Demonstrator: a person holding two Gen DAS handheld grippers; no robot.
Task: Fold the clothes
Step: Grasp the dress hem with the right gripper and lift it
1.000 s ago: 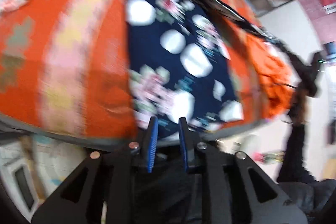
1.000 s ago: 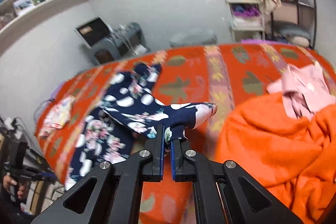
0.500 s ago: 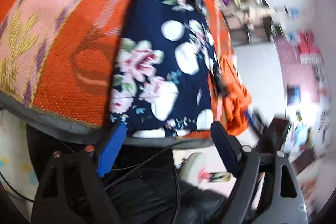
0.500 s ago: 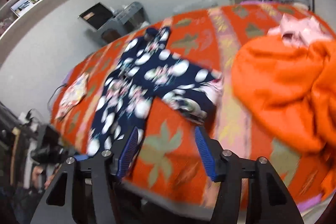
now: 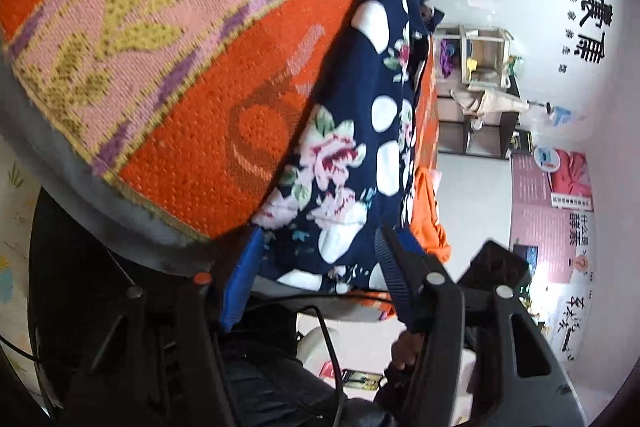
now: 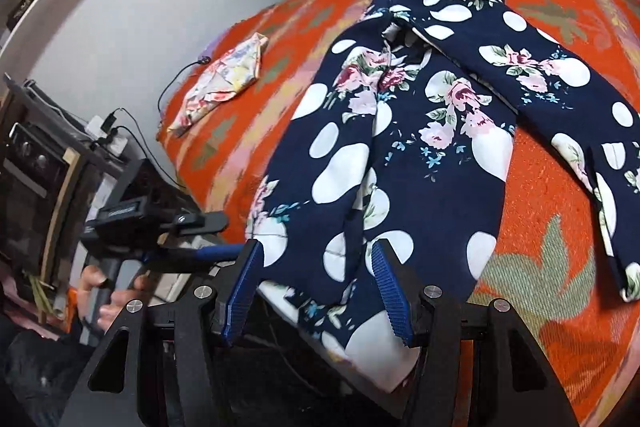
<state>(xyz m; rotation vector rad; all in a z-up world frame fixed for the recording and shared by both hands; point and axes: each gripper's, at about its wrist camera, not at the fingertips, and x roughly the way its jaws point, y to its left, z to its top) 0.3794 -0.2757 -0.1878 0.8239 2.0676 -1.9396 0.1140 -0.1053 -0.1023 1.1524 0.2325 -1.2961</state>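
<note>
A navy garment (image 6: 404,147) with white dots and pink flowers lies spread flat on a bed covered by an orange woven blanket (image 6: 548,187). Its hem hangs a little over the near edge of the bed, and one long sleeve (image 6: 560,83) stretches out to the right across the blanket.

The right tool (image 6: 320,287) hovers at the near edge of the bed with its blue-padded jaws apart. The hem lies between them, but the pads do not press on the cloth; it is released. Its jaws have just been opening.

The left tool (image 5: 316,275) sits low at the same edge of the bed. Its jaws are also apart and have just been closing a little, with the lower corner of the garment (image 5: 352,163) in the gap and not clamped. In the right wrist view the left tool (image 6: 188,239) shows at the left of the bed edge, held by a hand (image 6: 104,291).

A small pale floral piece of cloth (image 6: 224,79) lies well apart from the garment, near the far left corner of the bed. A bright orange blanket (image 5: 430,215) is bunched beyond the garment in the left wrist view.
</note>
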